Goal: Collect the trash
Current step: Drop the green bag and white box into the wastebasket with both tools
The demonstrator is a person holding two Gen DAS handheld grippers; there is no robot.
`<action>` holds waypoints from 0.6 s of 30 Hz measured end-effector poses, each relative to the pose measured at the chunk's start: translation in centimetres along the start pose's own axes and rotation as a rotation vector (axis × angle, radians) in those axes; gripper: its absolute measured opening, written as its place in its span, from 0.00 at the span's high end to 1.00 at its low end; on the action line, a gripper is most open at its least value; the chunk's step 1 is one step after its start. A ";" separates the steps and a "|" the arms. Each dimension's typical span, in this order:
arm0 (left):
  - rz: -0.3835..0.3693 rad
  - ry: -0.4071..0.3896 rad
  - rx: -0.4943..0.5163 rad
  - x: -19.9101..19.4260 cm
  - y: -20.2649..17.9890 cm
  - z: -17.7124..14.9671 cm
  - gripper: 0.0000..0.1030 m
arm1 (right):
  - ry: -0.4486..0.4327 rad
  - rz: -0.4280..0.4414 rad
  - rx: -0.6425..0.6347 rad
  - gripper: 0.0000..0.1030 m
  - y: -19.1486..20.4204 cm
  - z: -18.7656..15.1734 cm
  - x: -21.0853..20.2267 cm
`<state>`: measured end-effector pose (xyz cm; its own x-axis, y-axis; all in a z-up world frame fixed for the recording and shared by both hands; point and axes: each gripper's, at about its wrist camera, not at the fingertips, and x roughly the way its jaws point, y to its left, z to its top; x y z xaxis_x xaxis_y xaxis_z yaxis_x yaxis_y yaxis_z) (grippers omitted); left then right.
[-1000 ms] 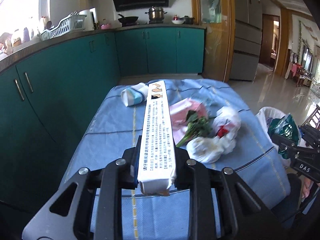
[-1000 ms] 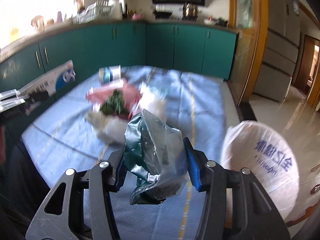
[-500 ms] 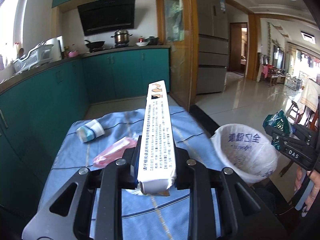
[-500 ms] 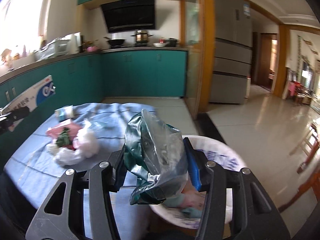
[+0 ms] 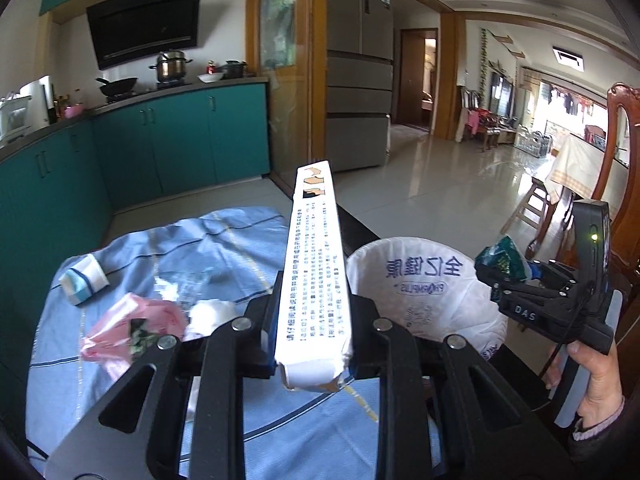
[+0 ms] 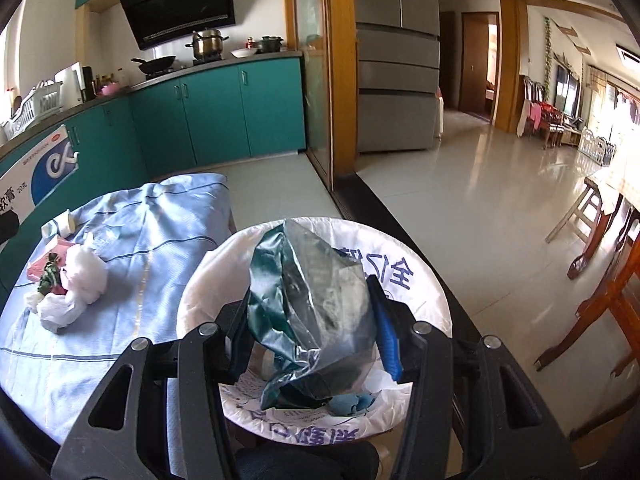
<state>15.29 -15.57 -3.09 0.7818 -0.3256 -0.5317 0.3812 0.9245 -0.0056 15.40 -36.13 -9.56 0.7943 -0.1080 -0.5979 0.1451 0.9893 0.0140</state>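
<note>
Blue cloth (image 6: 132, 248) still has bags left of my tongs. My right tongs (image 6: 310, 322) pinch a green wrapper (image 6: 308, 304) over the bin (image 6: 424, 280). My left tongs (image 5: 312, 330) pinch a long box (image 5: 314, 264) beside it.

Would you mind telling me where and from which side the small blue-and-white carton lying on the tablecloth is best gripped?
Grip the small carton across its middle, coming from above. It lies flat on its side on the tablecloth, apart from the pink bag, so its long flat faces look easiest to pinch.
</note>
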 end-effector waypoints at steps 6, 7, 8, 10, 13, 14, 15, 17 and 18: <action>-0.066 0.025 0.018 2.2 -2.6 0.2 0.76 | -0.006 -0.029 0.004 0.43 -0.4 0.3 0.6; -0.082 0.033 0.021 2.7 -3.1 0.2 0.76 | -0.018 -0.047 0.000 0.37 -0.5 0.2 0.3; -0.096 0.037 0.025 3.2 -3.6 0.2 0.76 | -0.025 -0.052 -0.001 0.33 -0.7 0.2 0.2; -0.118 0.047 0.034 4.2 -4.4 0.2 0.76 | -0.035 -0.068 -0.003 0.32 -1.2 -0.1 -0.3; -0.155 0.065 0.046 5.6 -5.9 0.2 0.76 | -0.037 -0.097 0.004 0.32 -2.2 -0.3 -0.9; -0.175 0.072 0.054 6.1 -6.4 0.2 0.76 | -0.036 -0.106 0.011 0.31 -2.6 -0.5 -1.1; -0.197 0.074 0.063 6.6 -7.0 0.2 0.74 | -0.035 -0.109 0.016 0.31 -3.0 -0.6 -1.4; -0.210 0.073 0.077 7.2 -7.9 0.1 0.61 | -0.031 -0.115 0.027 0.31 -3.6 -0.9 -1.8; -0.205 0.071 0.084 7.4 -8.3 0.0 0.48 | -0.029 -0.117 0.029 0.31 -3.7 -1.0 -1.9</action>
<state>17.93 -25.68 -6.97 0.6482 -0.4874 -0.5850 0.5708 0.8195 -0.0504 12.75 -39.52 -9.29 0.7875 -0.2262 -0.5733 0.2549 0.9665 -0.0311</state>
